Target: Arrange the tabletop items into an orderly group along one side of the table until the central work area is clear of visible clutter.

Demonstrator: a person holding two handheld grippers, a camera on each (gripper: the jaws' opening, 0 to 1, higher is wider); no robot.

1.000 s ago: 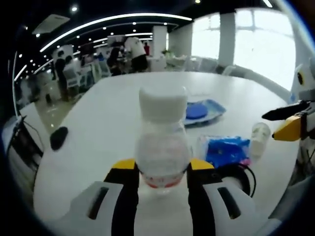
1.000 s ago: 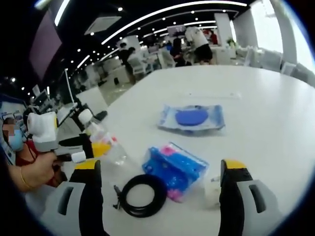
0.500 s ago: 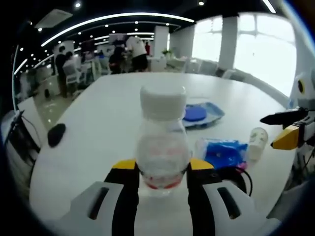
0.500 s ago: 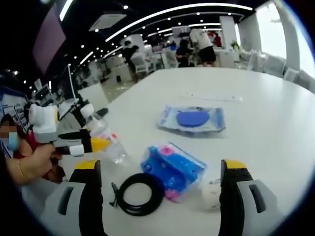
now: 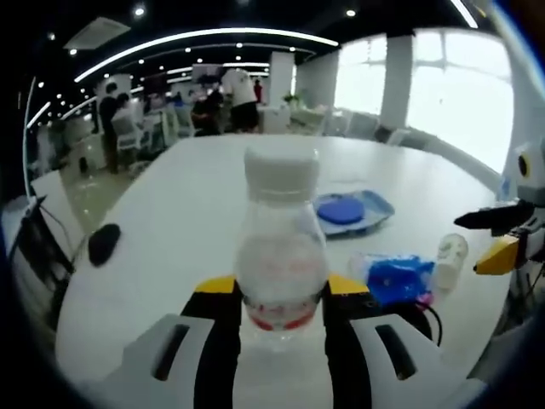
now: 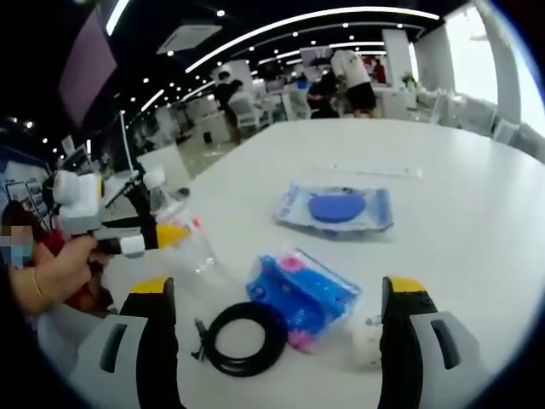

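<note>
left gripper (image 5: 281,298) pinches a clear water bottle (image 5: 281,247), its base hidden between the jaws; right gripper (image 6: 277,328) spread above a black cable coil (image 6: 243,336).

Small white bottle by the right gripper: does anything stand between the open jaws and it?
Nothing visible does. The right gripper is open, and the small white bottle stands just inside its right-hand jaw, beside the blue plastic packet.

Curved light strips (image 5: 196,38) cross a dark ceiling (image 6: 255,13). Bright windows (image 5: 443,94) line one side. People (image 6: 353,77) stand among distant desks.
</note>
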